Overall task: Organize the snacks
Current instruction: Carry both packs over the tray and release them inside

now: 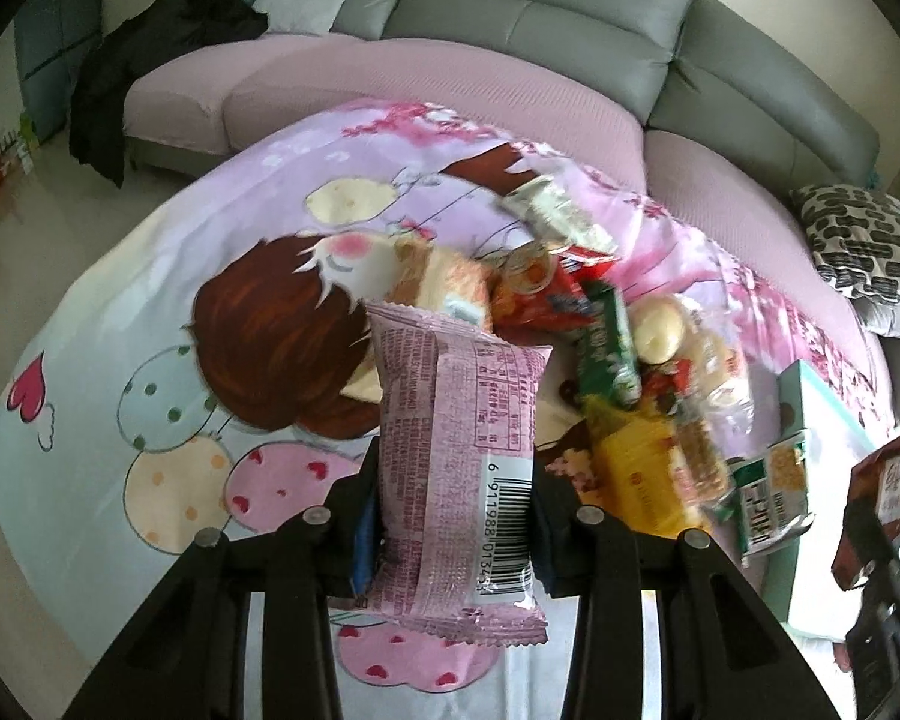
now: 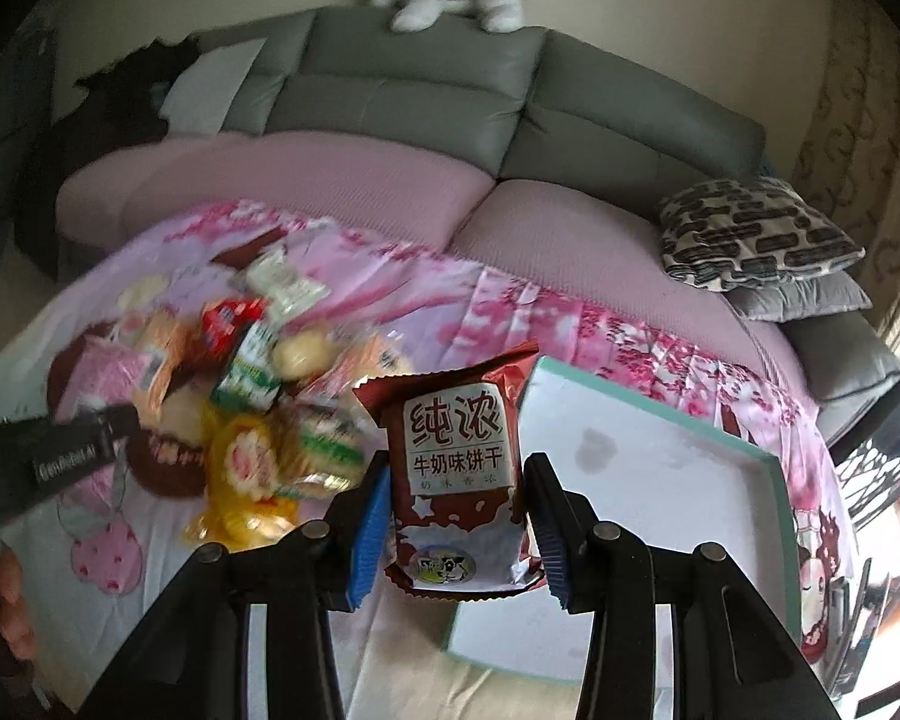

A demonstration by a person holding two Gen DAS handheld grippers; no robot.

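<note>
A pink snack packet (image 1: 456, 480), barcode side up, is clamped between the fingers of the left gripper (image 1: 456, 498) and held above the cartoon-print sheet (image 1: 150, 324) that covers the bench. A brown milk-biscuit packet (image 2: 456, 480) with a cow emblem is pinched by the blue-padded fingers of the right gripper (image 2: 456, 510), just at the near-left edge of the teal-rimmed box (image 2: 660, 468).

The box's white floor is seen bare in the right wrist view; no snack is seen lying in it, though its near part is hidden behind the gripper. In the left wrist view one green-and-white packet (image 1: 774, 492) is seen at the box's edge; whether it lies inside or against the rim cannot be told.

The task is judged to be at an early stage. Two packets are lifted but not yet placed. A loose heap of snacks (image 1: 618, 360) is left on the sheet: an orange-wrapped cake, a red packet, a green one, a yellow bag, a pale bun and a whitish wrapper further back. The heap is blurred, so a count cannot be given. Most of the sorting is judged to be left.
</note>
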